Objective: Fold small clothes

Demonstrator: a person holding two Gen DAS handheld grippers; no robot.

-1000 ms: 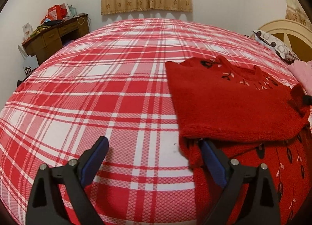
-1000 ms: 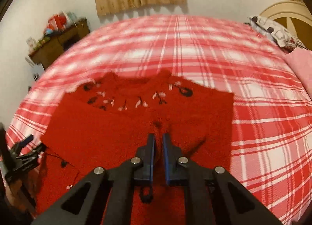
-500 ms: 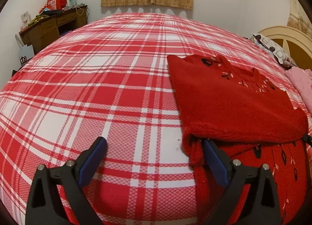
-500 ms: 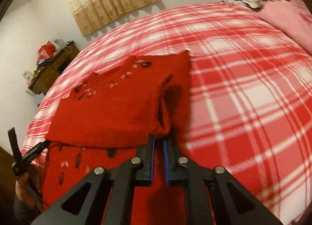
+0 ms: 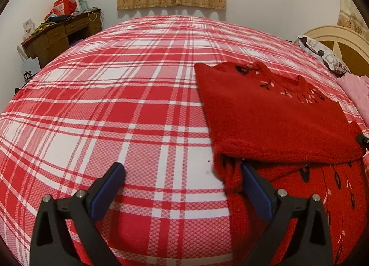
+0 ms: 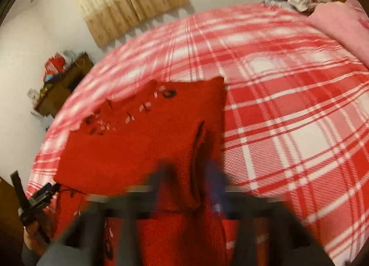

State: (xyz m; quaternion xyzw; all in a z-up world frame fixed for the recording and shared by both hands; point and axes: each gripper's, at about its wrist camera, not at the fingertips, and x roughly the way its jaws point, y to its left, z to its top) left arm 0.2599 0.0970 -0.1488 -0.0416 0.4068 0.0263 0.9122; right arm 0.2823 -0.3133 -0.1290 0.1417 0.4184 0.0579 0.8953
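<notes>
Two grippers at work over a red plaid bed (image 5: 115, 109). Left gripper (image 5: 182, 183) sits spread wide, its right finger tucked at the folded edge of the red sweater (image 5: 272, 113), which lies doubled over on the bed's right side. Right gripper (image 6: 189, 187) is badly smeared with blur; sweater cloth bunches between its fingers, but whether it's pinching, I can't tell.

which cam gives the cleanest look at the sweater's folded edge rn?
Left wrist. It is sharp there: the red sweater lies on the plaid bedsheet, its folded edge facing the camera beside the open left tool. The right wrist view is motion-blurred; the sweater shows only as a smeared red shape.
</notes>
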